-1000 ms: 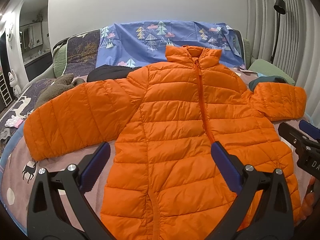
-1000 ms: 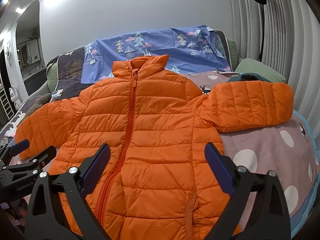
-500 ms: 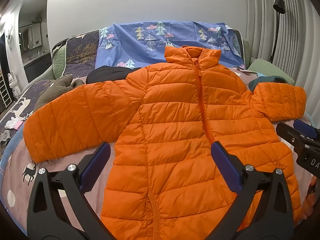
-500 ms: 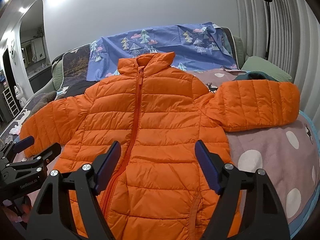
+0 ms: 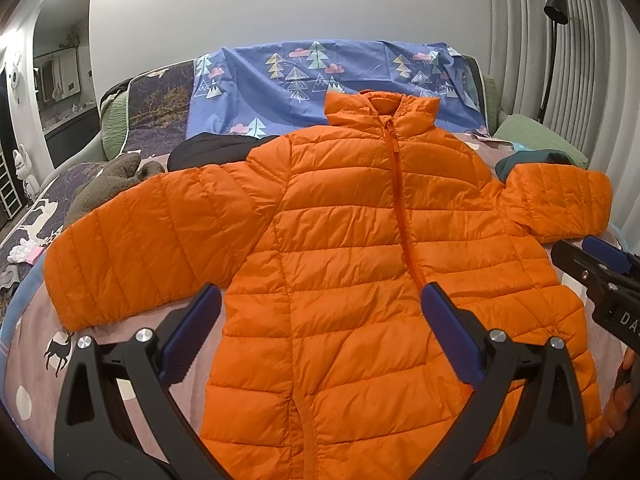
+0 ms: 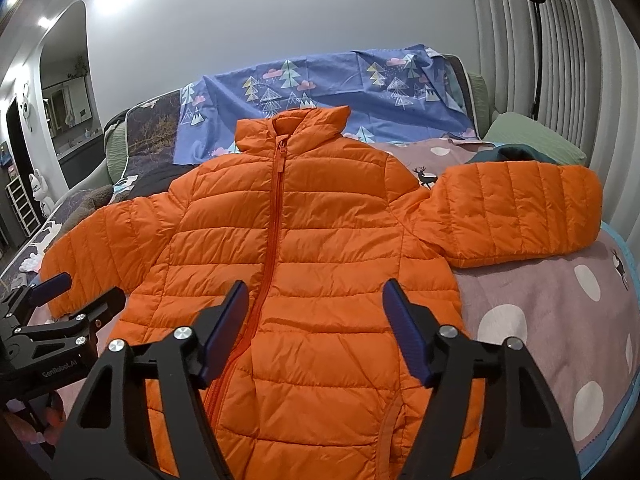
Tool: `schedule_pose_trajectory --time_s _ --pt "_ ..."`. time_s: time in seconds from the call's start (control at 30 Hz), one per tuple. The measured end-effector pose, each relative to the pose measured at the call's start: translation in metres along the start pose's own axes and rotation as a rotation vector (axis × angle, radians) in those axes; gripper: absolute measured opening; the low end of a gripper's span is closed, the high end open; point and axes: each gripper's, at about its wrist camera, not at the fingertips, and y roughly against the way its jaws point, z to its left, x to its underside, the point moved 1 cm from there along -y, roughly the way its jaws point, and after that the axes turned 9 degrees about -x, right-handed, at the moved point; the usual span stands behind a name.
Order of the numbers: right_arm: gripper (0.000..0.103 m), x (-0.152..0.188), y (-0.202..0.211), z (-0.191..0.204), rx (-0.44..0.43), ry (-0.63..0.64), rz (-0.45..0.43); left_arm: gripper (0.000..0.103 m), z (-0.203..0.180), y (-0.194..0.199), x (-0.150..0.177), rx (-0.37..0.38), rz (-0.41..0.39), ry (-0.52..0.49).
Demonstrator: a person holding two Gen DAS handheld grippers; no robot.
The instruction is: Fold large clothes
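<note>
The orange puffer jacket (image 5: 360, 264) lies flat and zipped on the bed (image 6: 552, 320), sleeves out at 9 and 3 o'clock, ready for folding. The left gripper (image 5: 316, 328) hangs wide apart above it. The right gripper (image 6: 316, 328) has just been closing its jaws but grasps nothing.

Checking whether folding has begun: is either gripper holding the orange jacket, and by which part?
Nothing is held. The left gripper and right gripper both hang open above the orange jacket; the right's jaws have just been closing.
</note>
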Motion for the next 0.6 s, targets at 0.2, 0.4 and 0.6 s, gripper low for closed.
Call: schedule_pose_trajectory --time_s 0.2,0.4,0.6 --pt "0.055 -0.011 -0.009 -0.008 -0.05 0.0 0.034 0.085 -0.001 -0.009 -0.01 0.059 0.019 0.0" --pt "0.054 -0.04 -0.027 -0.031 -0.11 0.002 0.055 0.07 0.006 -0.028 -0.044 0.179 0.059 0.053" --pt "0.054 -0.114 -0.073 -0.094 -0.286 -0.143 0.091 0.069 0.009 -0.064 -0.122 0.227 0.034 0.042"
